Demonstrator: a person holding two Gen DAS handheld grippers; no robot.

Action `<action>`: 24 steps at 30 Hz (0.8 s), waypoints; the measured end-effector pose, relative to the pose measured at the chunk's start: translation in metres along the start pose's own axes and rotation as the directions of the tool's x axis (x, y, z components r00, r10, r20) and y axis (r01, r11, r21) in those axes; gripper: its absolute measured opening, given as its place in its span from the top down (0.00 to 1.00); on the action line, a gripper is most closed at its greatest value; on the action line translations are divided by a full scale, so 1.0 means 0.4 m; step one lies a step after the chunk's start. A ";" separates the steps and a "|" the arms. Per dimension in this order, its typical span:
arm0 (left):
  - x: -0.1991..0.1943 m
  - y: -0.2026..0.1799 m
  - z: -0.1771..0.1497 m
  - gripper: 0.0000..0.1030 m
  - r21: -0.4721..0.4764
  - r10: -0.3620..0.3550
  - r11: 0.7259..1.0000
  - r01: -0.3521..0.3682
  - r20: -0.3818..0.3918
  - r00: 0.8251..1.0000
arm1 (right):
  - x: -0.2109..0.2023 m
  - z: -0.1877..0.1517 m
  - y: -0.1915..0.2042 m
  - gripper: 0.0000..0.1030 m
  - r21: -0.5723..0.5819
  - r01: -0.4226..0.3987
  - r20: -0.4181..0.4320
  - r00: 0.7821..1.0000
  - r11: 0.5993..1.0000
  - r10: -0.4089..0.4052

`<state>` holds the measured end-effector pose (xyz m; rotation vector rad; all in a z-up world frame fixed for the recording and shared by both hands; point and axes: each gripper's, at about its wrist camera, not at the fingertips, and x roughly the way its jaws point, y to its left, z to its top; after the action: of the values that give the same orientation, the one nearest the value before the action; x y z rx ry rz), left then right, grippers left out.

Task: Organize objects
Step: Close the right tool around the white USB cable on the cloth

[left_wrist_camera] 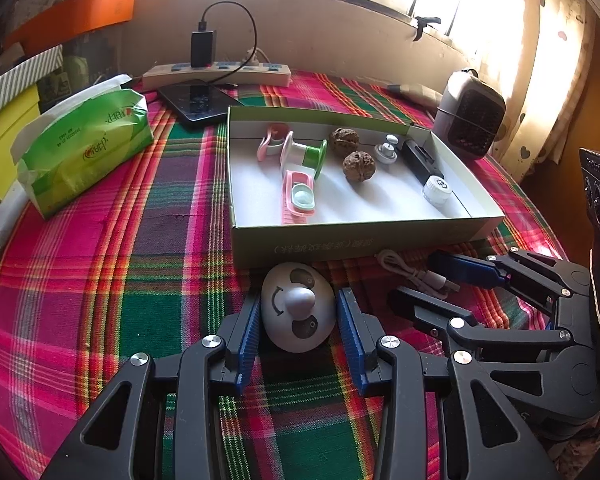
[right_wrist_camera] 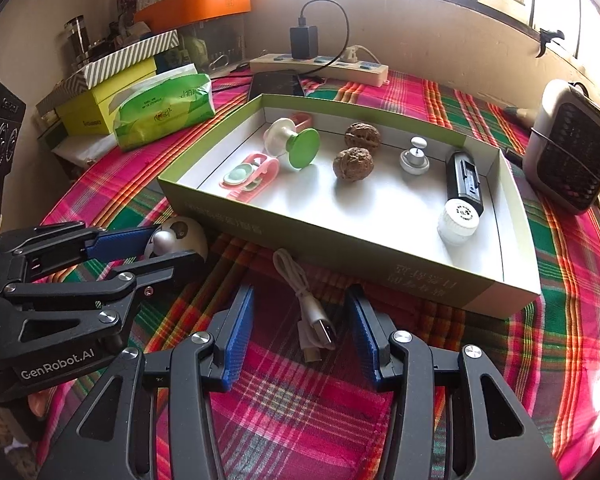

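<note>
both claws open: left (left_wrist_camera: 298, 312) round egg toy (left_wrist_camera: 298, 306), right (right_wrist_camera: 300, 320) round usb cable (right_wrist_camera: 306, 308).

You're looking at a tablecloth (left_wrist_camera: 100, 280) blazing in pink, green and orange plaid. The box (right_wrist_camera: 380, 264) is showing olive-green walls around a white floor, the egg toy (left_wrist_camera: 298, 306) is wearing white with dark patches, the cable (right_wrist_camera: 300, 292) is glowing white, and blue pads (right_wrist_camera: 238, 340) are lining black fingers.
</note>
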<state>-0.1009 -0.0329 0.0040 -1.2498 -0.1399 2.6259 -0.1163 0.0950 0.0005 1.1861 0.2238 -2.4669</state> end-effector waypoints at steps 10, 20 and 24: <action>0.000 -0.001 0.001 0.65 0.004 0.003 1.000 -0.003 0.002 1.000 | -0.004 -0.004 -0.002 0.69 -0.003 0.044 0.002 0.999 0.999 -0.044; -0.001 0.001 0.001 0.65 0.005 0.003 1.000 -0.003 0.002 1.000 | -0.006 -0.005 0.008 0.84 -0.010 0.049 0.003 0.999 0.999 -0.049; -0.001 0.001 0.001 0.65 0.004 0.003 1.000 -0.003 0.003 1.000 | -0.006 -0.004 0.008 0.84 -0.006 0.049 0.003 0.999 0.999 -0.049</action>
<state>-0.1011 -0.0333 0.0046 -1.2460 -0.1330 2.6288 -0.1124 0.0931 0.0012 1.1876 0.2628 -2.5080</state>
